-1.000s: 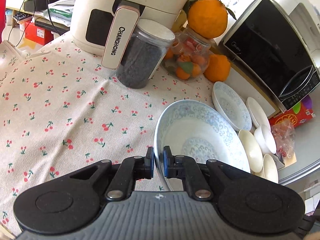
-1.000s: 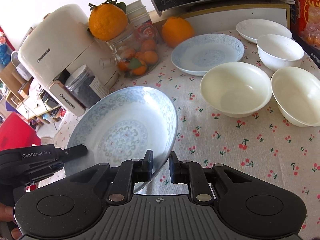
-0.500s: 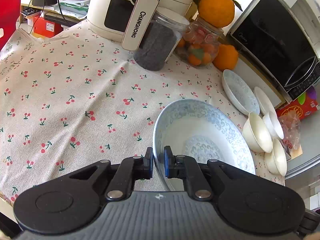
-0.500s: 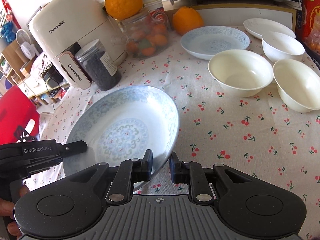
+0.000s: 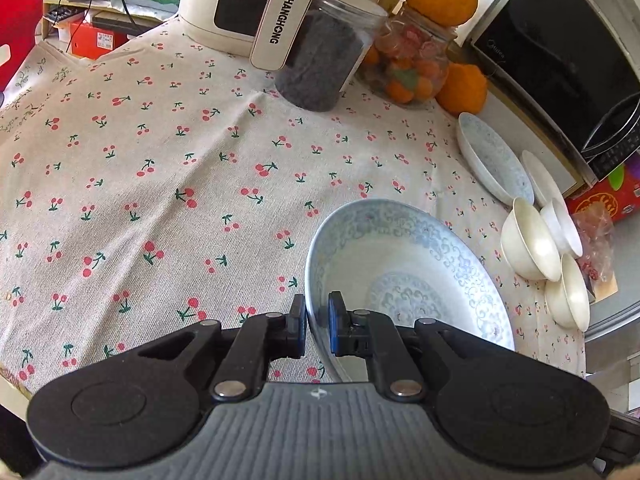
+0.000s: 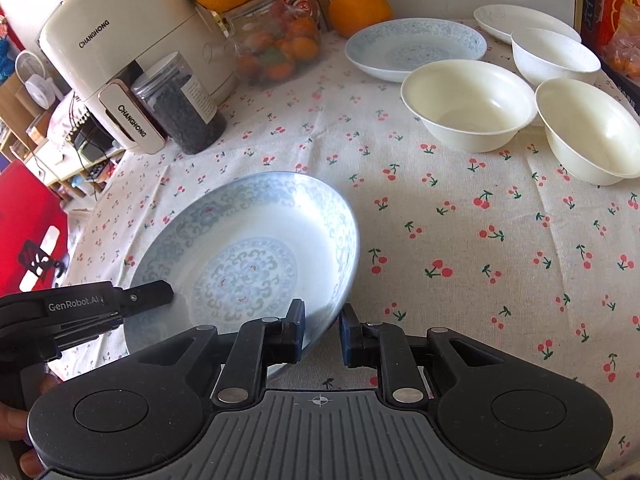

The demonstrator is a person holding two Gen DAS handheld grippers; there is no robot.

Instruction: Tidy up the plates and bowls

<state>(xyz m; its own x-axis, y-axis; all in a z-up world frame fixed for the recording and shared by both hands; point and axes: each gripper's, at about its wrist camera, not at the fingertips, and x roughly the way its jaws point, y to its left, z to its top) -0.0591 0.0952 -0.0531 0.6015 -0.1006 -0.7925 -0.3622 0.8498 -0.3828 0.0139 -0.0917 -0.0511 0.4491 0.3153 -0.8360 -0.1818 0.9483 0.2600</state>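
Note:
A blue-patterned plate (image 5: 404, 264) hangs tilted just over the cherry-print tablecloth, held from both sides. My left gripper (image 5: 318, 320) is shut on its near rim, and its dark fingers (image 6: 160, 294) show at the plate's left edge in the right wrist view. My right gripper (image 6: 322, 322) is shut on the opposite rim of the same plate (image 6: 248, 248). A second blue-patterned plate (image 6: 416, 46) lies at the back. Beside it sit a small white plate (image 6: 520, 20) and three white bowls (image 6: 468, 100), (image 6: 556, 56), (image 6: 588, 128).
A cream air fryer (image 6: 120, 40), a jar of dark grains (image 6: 180, 104), a glass jar of sweets (image 6: 276, 48) and oranges (image 6: 360, 8) line the back. A black microwave (image 5: 560, 60) stands behind the dishes. The table edge (image 5: 12, 388) runs near the left gripper.
Both grippers have carried the plate back from the appliances and lower toward the cloth. Both grips look the same as before.

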